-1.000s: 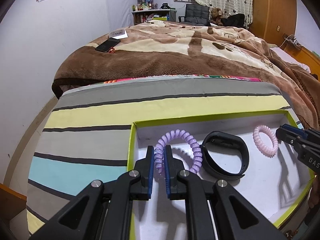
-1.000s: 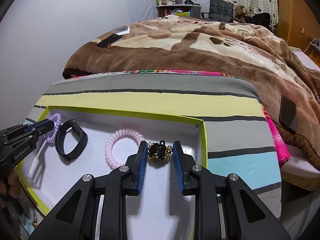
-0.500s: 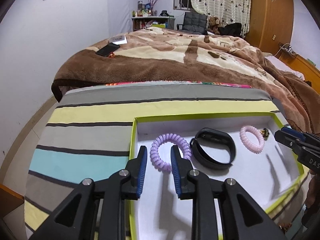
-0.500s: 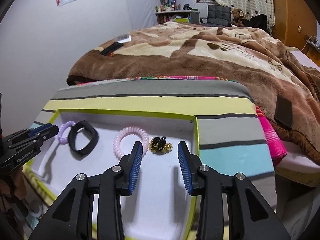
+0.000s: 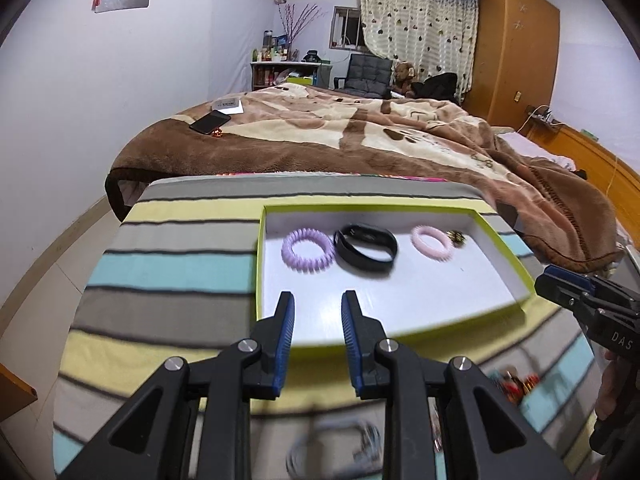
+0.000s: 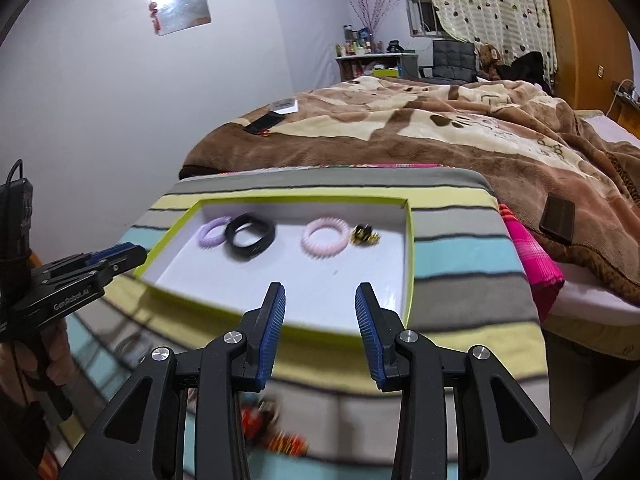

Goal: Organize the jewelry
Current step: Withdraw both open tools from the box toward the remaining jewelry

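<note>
Left gripper (image 5: 316, 308): hanging spread and empty, lilac coil tie (image 5: 307, 248) lying just ahead in the tray (image 5: 400, 210).
Right gripper (image 6: 320, 300): gaping wide, holding nothing; gold-black clip (image 6: 364, 235) resting ahead.
Handling: coils looking light, springy; pinching one side of the loop is likely safest.

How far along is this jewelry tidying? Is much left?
Done: four pieces lie in a row in the tray: purple coil, black band, pink coil, gold-black piece. In hand: nothing; both tongs, left and right, stand open. Left: blurry colourful bits lie outside the tray.
</note>
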Demonstrator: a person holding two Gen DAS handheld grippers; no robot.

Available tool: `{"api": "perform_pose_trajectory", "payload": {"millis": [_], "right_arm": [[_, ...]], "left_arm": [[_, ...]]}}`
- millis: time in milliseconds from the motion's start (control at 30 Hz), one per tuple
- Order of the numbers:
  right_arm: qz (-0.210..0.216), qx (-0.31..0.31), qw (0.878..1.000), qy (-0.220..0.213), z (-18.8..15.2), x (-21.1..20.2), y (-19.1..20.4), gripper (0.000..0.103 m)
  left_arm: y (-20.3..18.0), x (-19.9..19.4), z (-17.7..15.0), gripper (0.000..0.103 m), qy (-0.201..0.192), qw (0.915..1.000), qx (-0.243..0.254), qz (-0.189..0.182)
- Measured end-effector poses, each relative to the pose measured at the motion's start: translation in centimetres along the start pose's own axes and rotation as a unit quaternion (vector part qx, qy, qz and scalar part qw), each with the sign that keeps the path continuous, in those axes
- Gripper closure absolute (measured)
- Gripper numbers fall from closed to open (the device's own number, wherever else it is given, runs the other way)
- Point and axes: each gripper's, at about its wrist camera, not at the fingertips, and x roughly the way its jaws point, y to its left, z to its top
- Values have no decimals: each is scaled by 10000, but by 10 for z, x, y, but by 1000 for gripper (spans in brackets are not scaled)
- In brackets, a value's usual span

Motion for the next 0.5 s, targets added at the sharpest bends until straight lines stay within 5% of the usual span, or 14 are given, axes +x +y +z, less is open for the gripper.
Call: {"api": "perform_pose_trajectory", "payload": {"millis": [500], "right_arm": [[44,-47,10000,45,-73,-54,21,65]], "left_arm": [[-20,-60,-65,78,-102,9997,51,-230]]}}
